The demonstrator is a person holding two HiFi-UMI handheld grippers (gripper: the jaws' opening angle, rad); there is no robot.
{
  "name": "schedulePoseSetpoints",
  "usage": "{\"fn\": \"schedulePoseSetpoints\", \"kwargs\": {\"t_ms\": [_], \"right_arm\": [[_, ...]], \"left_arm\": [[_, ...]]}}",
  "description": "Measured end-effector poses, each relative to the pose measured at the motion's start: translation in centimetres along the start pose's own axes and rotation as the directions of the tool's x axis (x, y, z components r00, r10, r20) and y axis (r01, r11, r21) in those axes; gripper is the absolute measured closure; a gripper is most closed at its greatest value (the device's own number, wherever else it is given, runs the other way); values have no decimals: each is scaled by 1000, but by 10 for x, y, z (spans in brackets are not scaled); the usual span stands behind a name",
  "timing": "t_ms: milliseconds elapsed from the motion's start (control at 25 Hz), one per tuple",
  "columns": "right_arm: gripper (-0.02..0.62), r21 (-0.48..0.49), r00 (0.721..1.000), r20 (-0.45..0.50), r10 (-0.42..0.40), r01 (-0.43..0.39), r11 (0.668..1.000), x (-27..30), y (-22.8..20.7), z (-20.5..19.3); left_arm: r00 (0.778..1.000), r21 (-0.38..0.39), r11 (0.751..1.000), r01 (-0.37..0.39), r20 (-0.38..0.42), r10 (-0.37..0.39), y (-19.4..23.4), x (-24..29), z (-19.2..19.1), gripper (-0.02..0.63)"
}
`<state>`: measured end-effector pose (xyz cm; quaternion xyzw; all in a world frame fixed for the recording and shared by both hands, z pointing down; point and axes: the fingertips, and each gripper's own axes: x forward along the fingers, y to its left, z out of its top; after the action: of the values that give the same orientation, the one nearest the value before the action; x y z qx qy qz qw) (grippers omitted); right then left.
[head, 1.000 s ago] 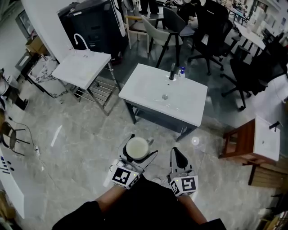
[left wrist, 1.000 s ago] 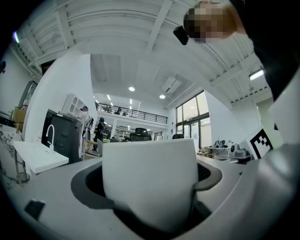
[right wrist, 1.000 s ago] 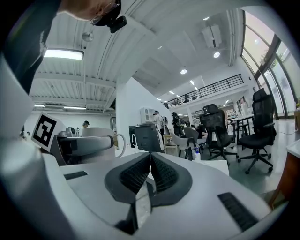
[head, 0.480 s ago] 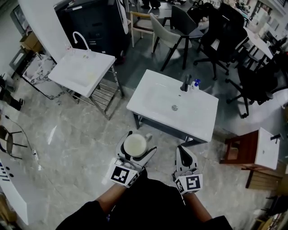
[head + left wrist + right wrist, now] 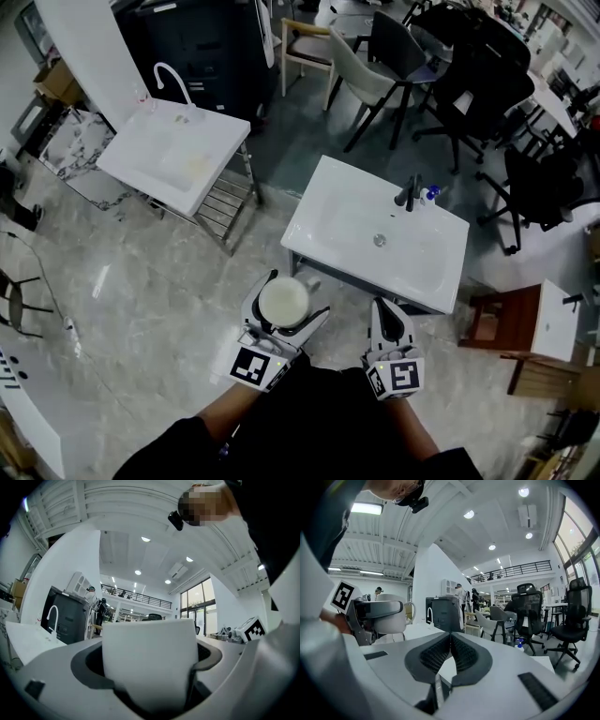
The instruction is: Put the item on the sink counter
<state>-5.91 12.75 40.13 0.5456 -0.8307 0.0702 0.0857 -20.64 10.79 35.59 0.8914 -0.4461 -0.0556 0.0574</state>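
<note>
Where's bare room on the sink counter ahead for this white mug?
The white rectangular sink counter is mostly bare: its left end and the near edge strip, short of the drain, are free. Crowded only along the far edge, where the dark faucet and the blue-capped bottle stand side by side.

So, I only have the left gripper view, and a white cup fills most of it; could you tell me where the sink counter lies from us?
Observer: In the head view the sink counter is just ahead and slightly to the right of the left gripper. The cup it holds shows against the floor, short of the counter's near edge.
Operator: Thank you. Is anything standing on that counter?
Observer: A dark faucet and a small blue-topped bottle stand together at its far edge, behind the basin.
</note>
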Motion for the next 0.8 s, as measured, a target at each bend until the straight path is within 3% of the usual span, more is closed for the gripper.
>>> {"fn": "schedulePoseSetpoints", "kwargs": {"t_ms": [120,360,800], "right_arm": [[563,8,1000,-20,-20,21,1000,16,6,-2],[563,-24,999,-34,-25,24,999,38,3,1],[563,-6,1000,0,-17,17,1000,71,-21,1]], "left_arm": [[1000,12,1000,20,-21,-20,20,6,1,138],[999,9,999,38,18,-38,37,19,-3,138],[999,16,999,37,-15,-37,42,51,-21,138]]}}
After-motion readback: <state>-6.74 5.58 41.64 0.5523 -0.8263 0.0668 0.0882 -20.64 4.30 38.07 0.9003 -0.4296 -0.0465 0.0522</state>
